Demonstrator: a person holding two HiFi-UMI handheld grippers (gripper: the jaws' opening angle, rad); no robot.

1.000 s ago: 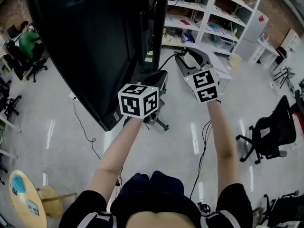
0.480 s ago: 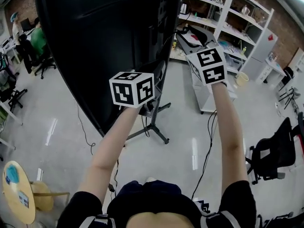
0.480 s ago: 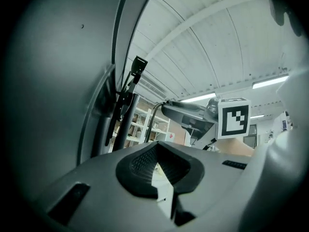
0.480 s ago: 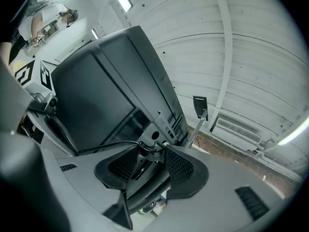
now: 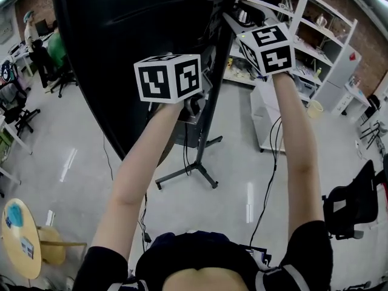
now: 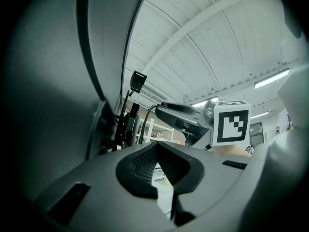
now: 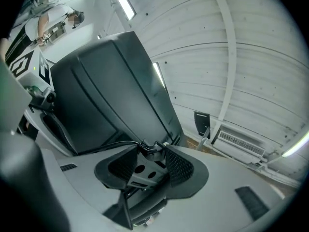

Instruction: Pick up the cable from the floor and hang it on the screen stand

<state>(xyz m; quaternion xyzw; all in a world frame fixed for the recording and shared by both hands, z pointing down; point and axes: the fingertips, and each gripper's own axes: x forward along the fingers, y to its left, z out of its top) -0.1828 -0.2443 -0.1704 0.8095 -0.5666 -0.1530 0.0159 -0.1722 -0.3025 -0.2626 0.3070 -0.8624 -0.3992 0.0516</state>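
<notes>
Cable [image 7: 104,144] end sits pinched in the right gripper [image 7: 149,154] fingers, raised beside the top of the screen stand [image 5: 210,117]; the left gripper [image 6: 157,167] fingers are nearly pressed together, empty; pickup looks done, hanging remains.

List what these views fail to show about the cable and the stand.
- Head view: the right tool and its marker cube cover the hanging spot.
- Right gripper view: only a bit of cable shows at the tips; the tool body hides the rest.
- Left gripper view: the top of the screen stand is dark and blurred.
</notes>
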